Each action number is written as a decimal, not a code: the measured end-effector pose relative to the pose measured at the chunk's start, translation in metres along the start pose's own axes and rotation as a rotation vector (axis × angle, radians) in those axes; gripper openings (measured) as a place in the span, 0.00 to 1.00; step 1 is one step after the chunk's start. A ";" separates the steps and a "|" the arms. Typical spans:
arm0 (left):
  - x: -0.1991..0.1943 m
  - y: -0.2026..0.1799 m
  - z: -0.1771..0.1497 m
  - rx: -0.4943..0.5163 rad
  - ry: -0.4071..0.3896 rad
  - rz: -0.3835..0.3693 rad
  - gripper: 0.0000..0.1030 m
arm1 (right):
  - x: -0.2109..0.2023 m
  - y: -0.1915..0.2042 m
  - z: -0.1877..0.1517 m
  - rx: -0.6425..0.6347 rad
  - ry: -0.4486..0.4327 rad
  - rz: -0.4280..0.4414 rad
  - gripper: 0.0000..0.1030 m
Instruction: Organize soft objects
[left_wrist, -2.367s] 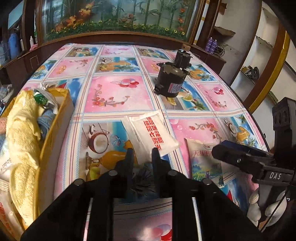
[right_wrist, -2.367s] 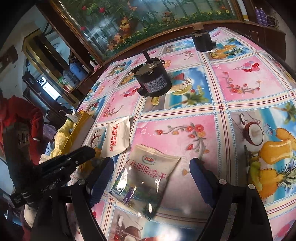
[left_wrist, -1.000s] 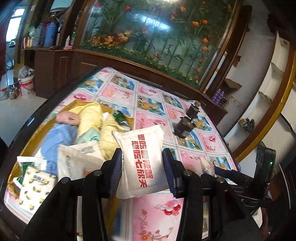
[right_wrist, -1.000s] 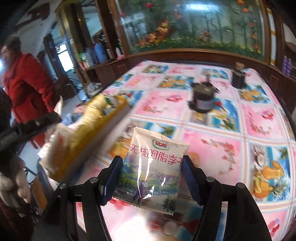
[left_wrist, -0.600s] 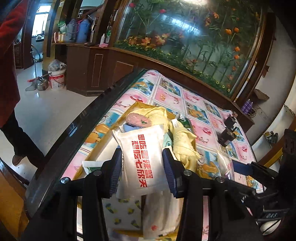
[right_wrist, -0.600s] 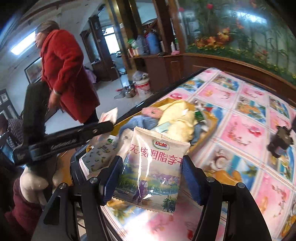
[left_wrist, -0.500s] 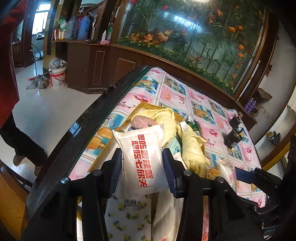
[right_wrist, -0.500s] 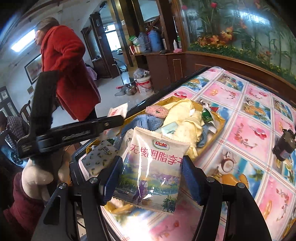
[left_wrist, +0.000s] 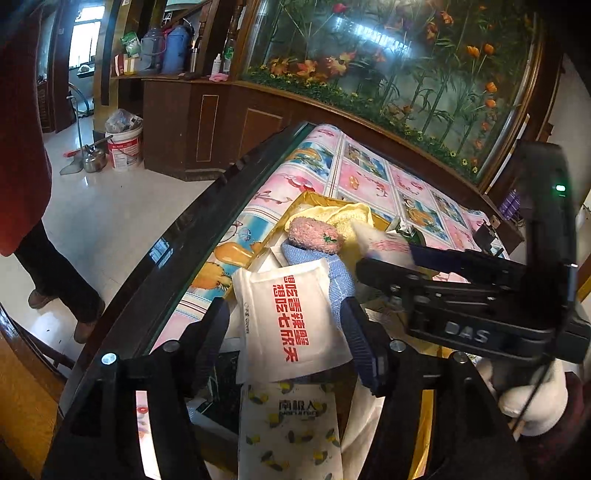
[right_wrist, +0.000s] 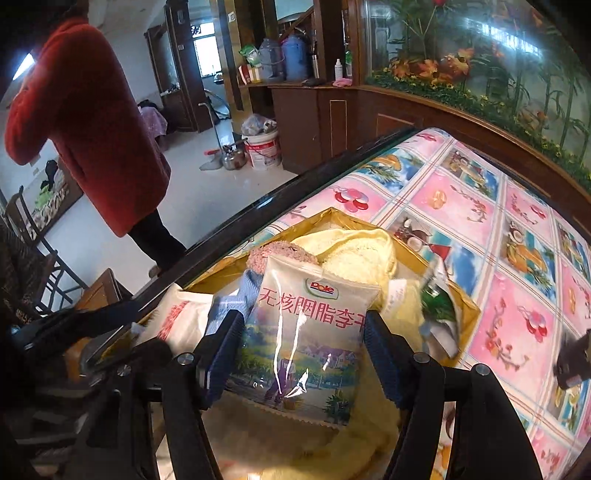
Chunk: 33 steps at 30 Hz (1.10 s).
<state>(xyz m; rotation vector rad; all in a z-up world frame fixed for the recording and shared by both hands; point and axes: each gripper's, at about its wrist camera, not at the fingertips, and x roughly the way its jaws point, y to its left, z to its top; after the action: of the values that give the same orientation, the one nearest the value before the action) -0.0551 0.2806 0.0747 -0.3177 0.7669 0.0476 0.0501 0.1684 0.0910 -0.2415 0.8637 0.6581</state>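
Observation:
My left gripper (left_wrist: 286, 332) hangs open over the golden box (left_wrist: 314, 197). The white pouch with red characters (left_wrist: 291, 314) lies loose and tilted between its fingers, resting on a blue knit cloth (left_wrist: 340, 284). My right gripper (right_wrist: 299, 332) is shut on the clear Dole snack bag (right_wrist: 306, 332) and holds it over the same box (right_wrist: 332, 214). The box holds a yellow towel (right_wrist: 354, 254), a pink fluffy piece (left_wrist: 314, 236) and a lemon-patterned pack (left_wrist: 291, 428). In the left wrist view the right gripper (left_wrist: 373, 258) crosses from the right, just above the box.
The box sits at the dark glass edge of the table (left_wrist: 177, 251), which has a pink and blue fruit-print cloth (right_wrist: 480, 206). A person in a red coat (right_wrist: 85, 122) stands on the floor beyond. A bucket (right_wrist: 264, 147) and kettle (right_wrist: 232, 158) stand there. A black motor (right_wrist: 574, 358) lies at the right.
Both grippers came down closer over the box. The left fingers have spread and the white pouch has tipped loose onto the blue cloth. The right gripper still holds the Dole bag.

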 end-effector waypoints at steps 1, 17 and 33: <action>-0.005 -0.001 -0.001 0.002 -0.019 0.016 0.64 | 0.006 0.001 0.001 -0.009 0.003 -0.005 0.67; -0.043 -0.045 -0.020 0.091 -0.177 0.344 0.78 | -0.100 -0.039 -0.034 0.131 -0.202 0.083 0.87; -0.057 -0.115 -0.038 0.226 -0.189 0.337 0.80 | -0.156 -0.097 -0.109 0.215 -0.245 -0.014 0.88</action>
<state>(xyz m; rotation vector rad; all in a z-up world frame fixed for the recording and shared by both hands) -0.1036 0.1636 0.1186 0.0335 0.6243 0.3020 -0.0306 -0.0242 0.1354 0.0266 0.6892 0.5629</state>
